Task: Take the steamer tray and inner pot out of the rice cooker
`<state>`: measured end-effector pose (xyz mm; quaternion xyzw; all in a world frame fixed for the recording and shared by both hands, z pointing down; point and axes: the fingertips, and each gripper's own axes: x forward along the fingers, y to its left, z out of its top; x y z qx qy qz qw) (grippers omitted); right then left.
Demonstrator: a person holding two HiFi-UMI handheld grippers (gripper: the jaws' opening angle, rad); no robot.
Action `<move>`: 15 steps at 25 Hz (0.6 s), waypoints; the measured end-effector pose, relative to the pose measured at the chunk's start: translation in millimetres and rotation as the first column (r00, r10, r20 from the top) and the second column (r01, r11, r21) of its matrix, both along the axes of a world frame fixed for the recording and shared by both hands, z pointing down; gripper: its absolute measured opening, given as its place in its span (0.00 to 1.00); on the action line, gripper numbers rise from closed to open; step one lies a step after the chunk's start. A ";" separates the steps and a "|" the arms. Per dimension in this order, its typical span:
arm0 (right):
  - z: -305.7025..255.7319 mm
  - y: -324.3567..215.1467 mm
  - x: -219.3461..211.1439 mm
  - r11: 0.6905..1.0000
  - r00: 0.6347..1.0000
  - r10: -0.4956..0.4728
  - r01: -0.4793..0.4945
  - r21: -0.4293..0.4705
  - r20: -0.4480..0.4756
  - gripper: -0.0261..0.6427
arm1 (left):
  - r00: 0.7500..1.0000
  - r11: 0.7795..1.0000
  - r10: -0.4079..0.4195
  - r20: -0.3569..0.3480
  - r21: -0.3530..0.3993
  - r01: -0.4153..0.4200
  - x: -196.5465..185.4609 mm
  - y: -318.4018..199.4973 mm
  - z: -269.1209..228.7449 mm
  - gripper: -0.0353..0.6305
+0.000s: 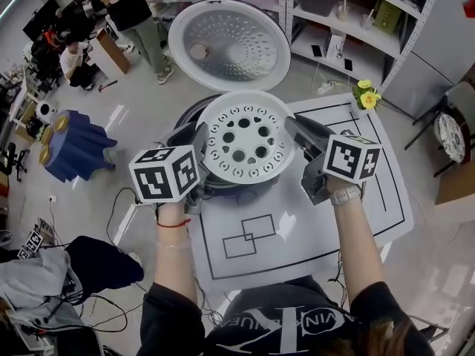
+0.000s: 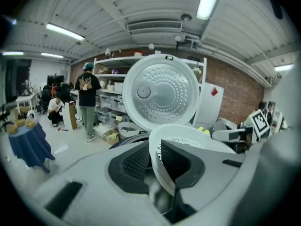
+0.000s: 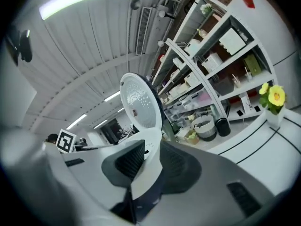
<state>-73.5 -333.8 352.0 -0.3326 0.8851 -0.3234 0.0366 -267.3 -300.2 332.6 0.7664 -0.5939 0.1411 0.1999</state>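
— Above the near white line-marked table [image 1: 297,221], who holds what?
— Left claw [image 1: 197,136] and right claw [image 1: 292,129], half closed, pinch opposite rims of the white perforated steamer tray [image 1: 245,141] between them, over the dark rice cooker [image 1: 190,114].

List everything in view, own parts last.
steamer tray: one, white, perforated, above the rice cooker
rice cooker: one, dark, on the table
lid: one, silver inside, open, behind the steamer tray
table: one, white with black lines, under the rice cooker
flowers: one bunch, yellow, table's far right corner
draped stand: one, blue, floor at left
shelving: one unit, white, far right
bystanders: two, one in black, far left
left gripper: one, grey, shut on the steamer tray's left rim
right gripper: one, grey, shut on its right rim
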 end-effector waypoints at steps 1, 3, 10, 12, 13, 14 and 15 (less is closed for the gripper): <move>-0.2 4.3 6.0 1.000 1.000 0.004 -0.004 0.008 0.007 0.18 | 0.999 1.000 -0.015 -0.036 0.017 0.016 5.2 2.4 -4.2 0.17; -2.3 11.3 17.4 1.000 1.000 0.014 -0.014 0.027 0.017 0.17 | 0.996 0.998 -0.032 -0.086 0.052 0.037 14.9 6.5 -14.2 0.15; -15.5 15.3 48.1 0.992 0.993 0.106 -0.109 0.070 0.050 0.13 | 0.995 0.992 0.034 -0.098 0.128 -0.021 43.5 9.9 -40.9 0.14; -16.9 16.9 73.4 0.988 0.989 0.133 -0.137 0.075 0.059 0.13 | 0.994 0.989 0.063 -0.092 0.139 -0.050 68.2 9.3 -43.9 0.14; -19.4 17.1 84.4 0.985 0.987 0.148 -0.153 0.080 0.064 0.13 | 0.993 0.987 0.080 -0.089 0.144 -0.066 79.1 7.9 -46.6 0.14; -22.9 16.9 94.2 0.982 0.984 0.164 -0.169 0.084 0.070 0.13 | 0.991 0.985 0.098 -0.087 0.149 -0.084 88.9 5.9 -50.0 0.14; -26.5 16.7 103.0 0.979 0.981 0.178 -0.184 0.089 0.072 0.13 | 0.989 0.983 0.116 -0.087 0.154 -0.102 97.9 3.5 -53.7 0.14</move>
